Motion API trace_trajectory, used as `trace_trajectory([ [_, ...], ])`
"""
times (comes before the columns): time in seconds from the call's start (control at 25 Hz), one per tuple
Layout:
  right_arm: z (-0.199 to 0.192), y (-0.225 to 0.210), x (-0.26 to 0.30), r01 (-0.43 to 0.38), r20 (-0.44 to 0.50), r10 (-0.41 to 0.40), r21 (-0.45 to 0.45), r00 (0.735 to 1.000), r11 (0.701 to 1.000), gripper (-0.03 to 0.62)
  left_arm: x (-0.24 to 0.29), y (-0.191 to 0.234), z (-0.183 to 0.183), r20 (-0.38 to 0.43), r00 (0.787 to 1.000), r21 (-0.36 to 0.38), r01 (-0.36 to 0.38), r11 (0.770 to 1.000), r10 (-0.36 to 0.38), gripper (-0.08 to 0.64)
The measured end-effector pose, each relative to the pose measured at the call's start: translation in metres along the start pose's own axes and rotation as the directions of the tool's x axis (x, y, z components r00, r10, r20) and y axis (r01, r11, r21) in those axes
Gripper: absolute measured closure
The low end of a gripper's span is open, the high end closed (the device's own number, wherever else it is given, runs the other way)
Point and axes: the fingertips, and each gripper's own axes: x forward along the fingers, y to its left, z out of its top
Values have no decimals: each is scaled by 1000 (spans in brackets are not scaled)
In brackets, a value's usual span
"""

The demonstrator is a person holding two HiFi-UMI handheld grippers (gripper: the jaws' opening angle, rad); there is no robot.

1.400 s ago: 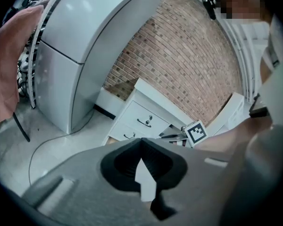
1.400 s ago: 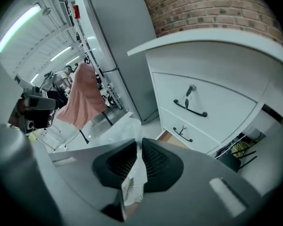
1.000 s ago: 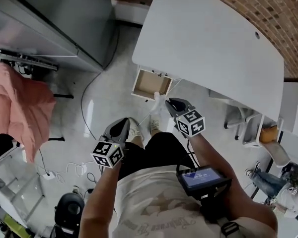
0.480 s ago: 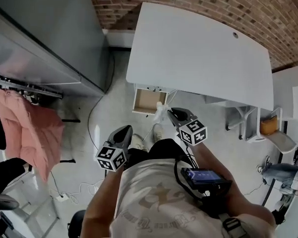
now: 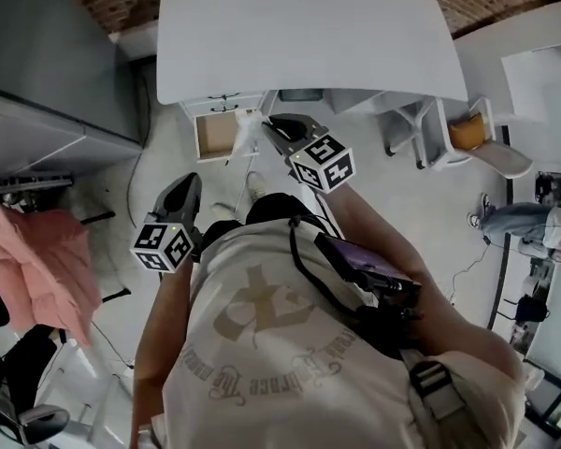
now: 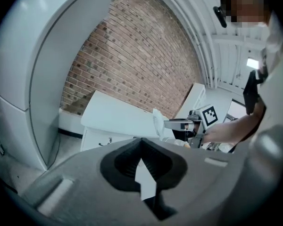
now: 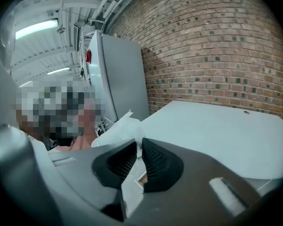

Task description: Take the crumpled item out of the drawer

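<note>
Your right arm reaches forward with the right gripper (image 5: 271, 123) tilted downward, its ribbed black jaws clamped on the item (image 5: 246, 127). This is a thin, white, crinkled sheet fanning out past the tips, clear of the open, brown-lined drawer (image 5: 215, 135) just left of them. Your left gripper (image 5: 189, 185) hangs back near your hip, jaws together, with nothing between them.

looks like an office or lab workspace: bare brick wall (image 6: 132, 69), white bench (image 5: 299, 36), tall grey cabinet (image 7: 125, 74), strip lights (image 7: 37, 29) under an industrial ceiling (image 7: 73, 6).
</note>
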Motion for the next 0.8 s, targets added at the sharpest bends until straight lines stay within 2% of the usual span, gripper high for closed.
trace_trajectory([
  [0.36, 28, -25, -19, 25, 20, -25, -22, 999, 999, 551, 20, -16, 26, 3, 999, 63, 50, 997, -51, 557],
  [0.8, 52, -15, -20, 26, 58, -25, -30, 998, 999, 551, 13, -13, 44, 7, 998, 104, 56, 993, -57, 557],
])
